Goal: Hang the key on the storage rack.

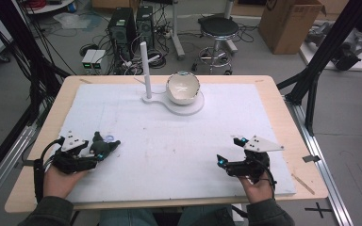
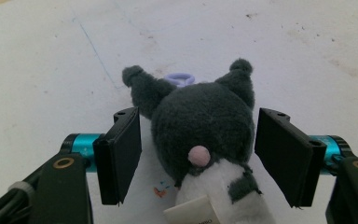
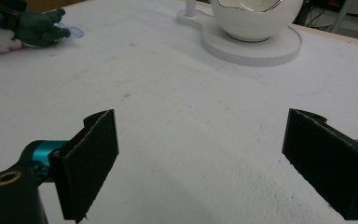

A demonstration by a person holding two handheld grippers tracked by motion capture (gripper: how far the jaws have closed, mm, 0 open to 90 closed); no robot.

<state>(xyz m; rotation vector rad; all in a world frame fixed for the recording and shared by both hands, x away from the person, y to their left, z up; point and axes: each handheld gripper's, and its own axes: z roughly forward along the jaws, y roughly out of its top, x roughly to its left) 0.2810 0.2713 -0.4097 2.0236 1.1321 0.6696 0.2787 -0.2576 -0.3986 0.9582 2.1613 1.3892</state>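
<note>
Dark plush toy [image 2: 200, 126] between parted left tongs [image 2: 198, 158], right tongs [image 3: 214, 163] apart, one bowl [image 1: 183, 88]

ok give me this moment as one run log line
left gripper: open, jaws either side of plush toy, gaps both sides | right gripper: open, empty | toy: lying on table | bowl: on white stand

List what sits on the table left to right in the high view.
left tongs around the plush toy → white post → white bowl → right tongs
</note>
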